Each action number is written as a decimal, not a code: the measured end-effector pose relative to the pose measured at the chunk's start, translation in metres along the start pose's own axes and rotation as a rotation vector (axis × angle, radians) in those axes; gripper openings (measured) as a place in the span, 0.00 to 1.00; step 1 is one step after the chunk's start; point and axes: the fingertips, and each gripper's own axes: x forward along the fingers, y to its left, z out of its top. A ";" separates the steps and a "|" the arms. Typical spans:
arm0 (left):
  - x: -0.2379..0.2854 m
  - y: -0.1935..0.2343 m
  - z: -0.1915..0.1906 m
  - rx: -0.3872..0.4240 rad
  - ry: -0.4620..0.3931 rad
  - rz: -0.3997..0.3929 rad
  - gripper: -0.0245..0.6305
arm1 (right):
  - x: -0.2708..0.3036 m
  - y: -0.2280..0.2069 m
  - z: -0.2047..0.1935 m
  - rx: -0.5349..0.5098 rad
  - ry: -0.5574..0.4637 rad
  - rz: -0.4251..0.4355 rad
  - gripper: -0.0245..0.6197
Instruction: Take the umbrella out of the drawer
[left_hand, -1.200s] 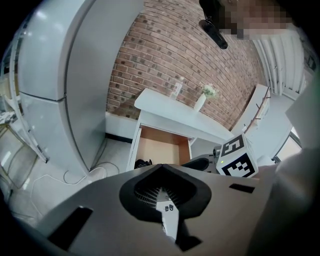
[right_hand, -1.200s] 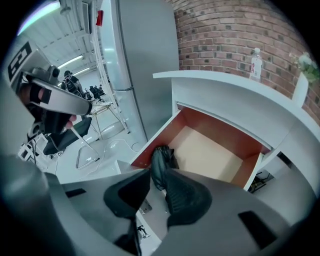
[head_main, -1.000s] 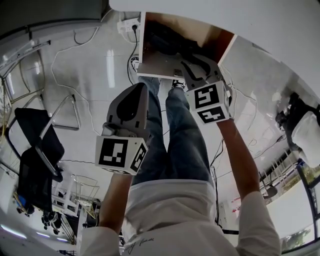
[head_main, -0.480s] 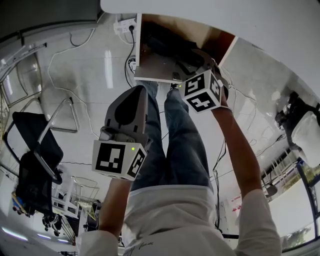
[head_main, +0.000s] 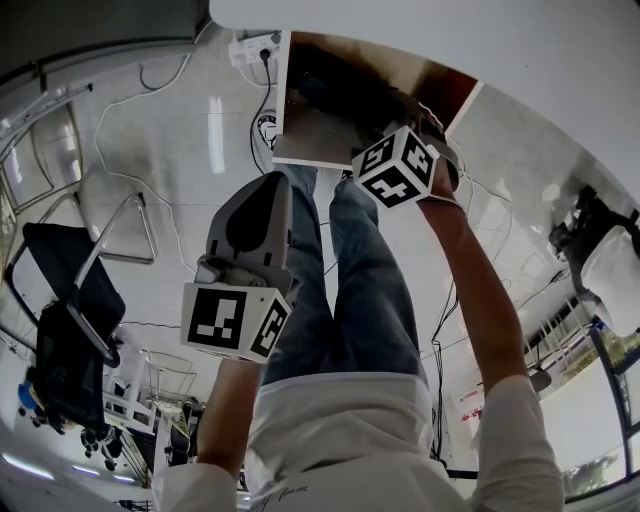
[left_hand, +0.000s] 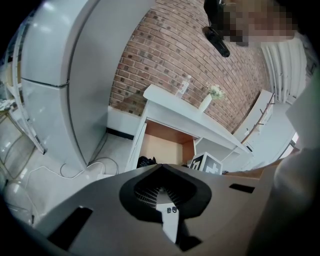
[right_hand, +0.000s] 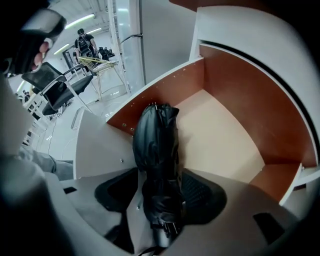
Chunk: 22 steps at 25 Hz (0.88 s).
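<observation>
The drawer (head_main: 310, 135) stands pulled out under the white desk, and the folded black umbrella (head_main: 322, 85) lies inside it. My right gripper (head_main: 402, 112) reaches down into the drawer, its marker cube (head_main: 395, 165) above the opening. In the right gripper view the umbrella (right_hand: 157, 145) lies lengthwise between the jaws of my right gripper (right_hand: 160, 177). Those jaws have just been opening and stand wide, so neither pad presses on it. My left gripper (head_main: 265, 200) hangs over the floor in front of the drawer, shut and holding nothing. Its own view shows the drawer (left_hand: 165, 145) ahead.
A black office chair (head_main: 70, 300) stands at the left. A power strip with cables (head_main: 255, 47) lies on the floor beside the drawer. The person's jeans-clad legs (head_main: 350, 260) are under both grippers. The white desk top (head_main: 500, 40) overhangs the drawer.
My right gripper has sunk deeper into the drawer and rolled, so its cube now shows other faces. The left gripper has hardly moved.
</observation>
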 end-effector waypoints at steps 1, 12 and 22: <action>0.000 0.002 0.001 -0.006 -0.003 0.003 0.06 | 0.003 -0.001 -0.001 -0.009 0.009 -0.007 0.46; 0.006 0.015 0.006 -0.008 -0.009 0.024 0.06 | 0.029 -0.001 -0.010 -0.074 0.072 0.003 0.48; 0.009 0.019 0.004 -0.004 0.005 0.024 0.06 | 0.047 0.001 -0.008 -0.155 0.095 0.004 0.50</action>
